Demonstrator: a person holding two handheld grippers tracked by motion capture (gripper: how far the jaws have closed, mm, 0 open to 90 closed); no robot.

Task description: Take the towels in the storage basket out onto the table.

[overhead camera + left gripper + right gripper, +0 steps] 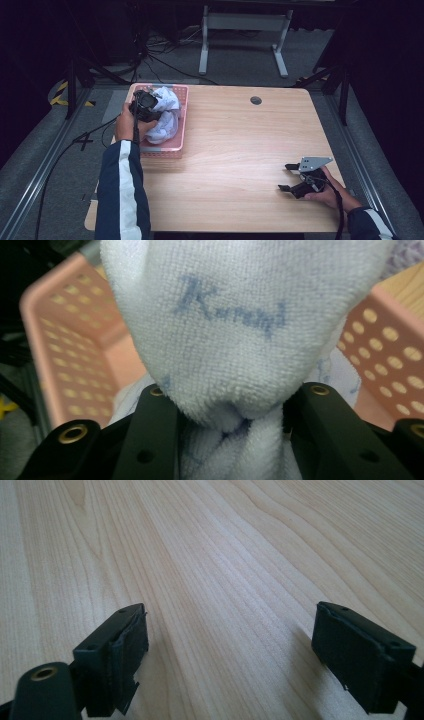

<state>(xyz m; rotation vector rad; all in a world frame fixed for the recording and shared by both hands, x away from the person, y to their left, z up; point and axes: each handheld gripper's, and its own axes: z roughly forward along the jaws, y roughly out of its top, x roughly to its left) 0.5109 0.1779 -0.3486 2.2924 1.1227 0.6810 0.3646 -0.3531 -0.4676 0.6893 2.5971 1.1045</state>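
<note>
A white towel (166, 119) with faint blue writing lies bunched in a pink perforated basket (181, 131) at the table's far left. My left gripper (145, 104) is over the basket, shut on a fold of the towel (235, 340), which bulges up between its black jaws. Pink basket walls (65, 360) show on both sides behind the cloth. At the table's near right, my right gripper (287, 177) rests low over the wood, open, with nothing between its fingers (117, 655); bare wood grain (225, 580) lies ahead of it.
The wooden table (240, 150) has a round grommet hole (256, 100) at the back. A white table frame (240, 30) and cables stand on the floor beyond. The left gripper's cable (80, 145) trails off the table's left edge.
</note>
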